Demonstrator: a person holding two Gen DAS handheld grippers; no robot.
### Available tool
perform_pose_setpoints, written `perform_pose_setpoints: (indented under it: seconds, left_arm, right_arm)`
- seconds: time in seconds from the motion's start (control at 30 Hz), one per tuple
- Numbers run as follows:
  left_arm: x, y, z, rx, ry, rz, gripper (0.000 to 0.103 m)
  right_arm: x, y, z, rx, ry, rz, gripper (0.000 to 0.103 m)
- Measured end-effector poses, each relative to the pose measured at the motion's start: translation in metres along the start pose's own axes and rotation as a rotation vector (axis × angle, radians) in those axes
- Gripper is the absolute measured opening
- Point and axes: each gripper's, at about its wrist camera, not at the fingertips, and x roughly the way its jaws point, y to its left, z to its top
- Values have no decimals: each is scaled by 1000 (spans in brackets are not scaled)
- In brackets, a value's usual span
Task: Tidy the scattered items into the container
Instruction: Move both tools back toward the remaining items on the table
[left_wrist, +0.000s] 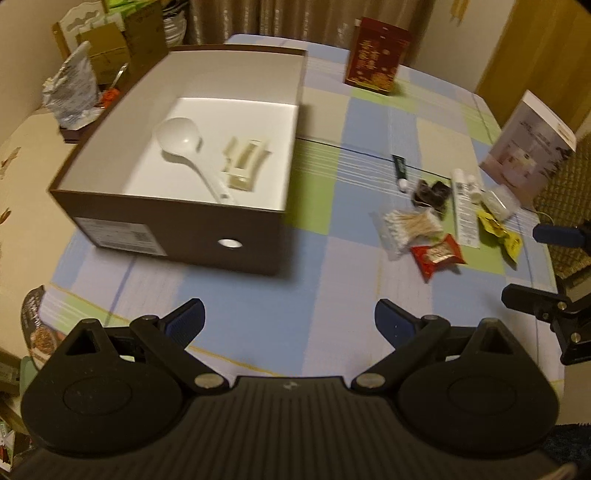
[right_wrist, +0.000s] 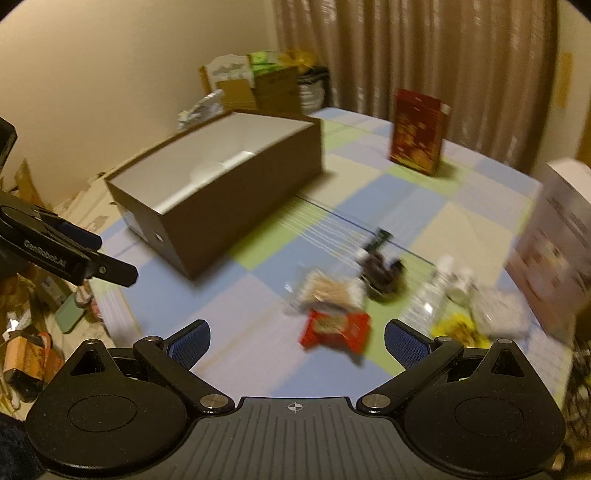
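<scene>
A brown cardboard box (left_wrist: 177, 229) (right_wrist: 236, 214) with a white inside stands open on the checked tablecloth. In it lie a white ladle (left_wrist: 184, 147) and a cream plastic piece (left_wrist: 245, 162). To its right several small items are scattered: a red snack packet (left_wrist: 437, 254) (right_wrist: 334, 328), a bag of cotton swabs (left_wrist: 410, 225) (right_wrist: 328, 291), a dark packet (left_wrist: 430, 194) (right_wrist: 382, 273), a small dark tube (left_wrist: 400, 171), a white tube (left_wrist: 465, 210), a yellow packet (left_wrist: 498, 230) (right_wrist: 456, 328). My left gripper (left_wrist: 290, 323) is open over the near table edge. My right gripper (right_wrist: 297, 341) is open, just short of the red packet.
A red patterned carton (left_wrist: 376, 55) (right_wrist: 419, 131) stands at the far side, a white printed box (left_wrist: 532, 151) (right_wrist: 557, 251) at the right. Bags and cartons (left_wrist: 107, 51) crowd the space behind the brown box. Clutter lies on the floor (right_wrist: 33, 350) left of the table.
</scene>
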Motion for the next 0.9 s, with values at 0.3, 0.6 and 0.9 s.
perform_pose_setpoints:
  seconds: [0.3,0.6,0.9]
  left_arm:
    - [16,-51,7,89,12,-69,97]
    - [30,-96,12,181,9,-122,97]
    - [54,-125,13,275,7,-165,94]
  right_arm:
    - [-24,-35,-25,83,6,-73,103]
    - [-33,-61,-40,137,15,-125,103]
    - [-18,-88,-54,159,62,-159,103]
